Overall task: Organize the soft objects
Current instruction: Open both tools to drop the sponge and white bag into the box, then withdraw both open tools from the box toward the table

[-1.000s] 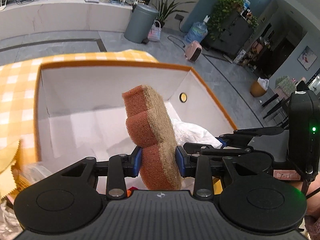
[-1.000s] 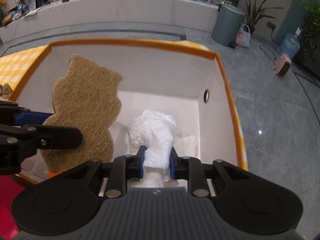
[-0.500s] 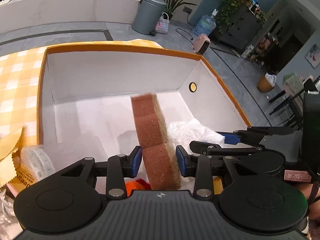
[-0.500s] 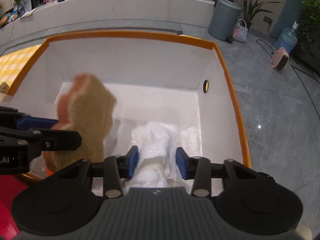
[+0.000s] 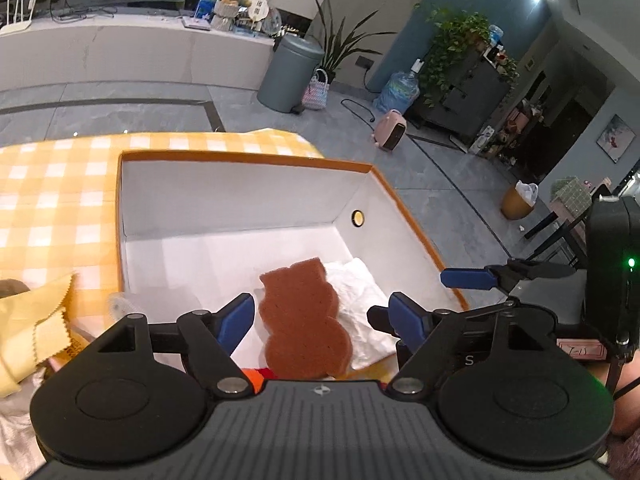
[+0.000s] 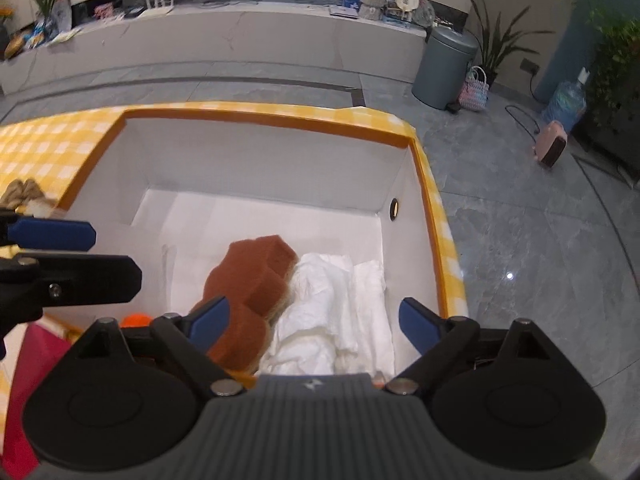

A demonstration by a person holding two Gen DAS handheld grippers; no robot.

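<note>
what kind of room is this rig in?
Probably a home-style living or dining space: yellow checked tablecloth on the table, a pedal bin and potted plant on the tiled floor, and a long white counter behind.

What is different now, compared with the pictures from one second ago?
Both were let go. The left hand-held gripper opened, and the brown sponge dropped flat into the box. The right hand-held gripper opened too, leaving the white cloth on the box floor, touching the sponge. Both grippers pulled back a little. The box stayed on the checked tablecloth.
</note>
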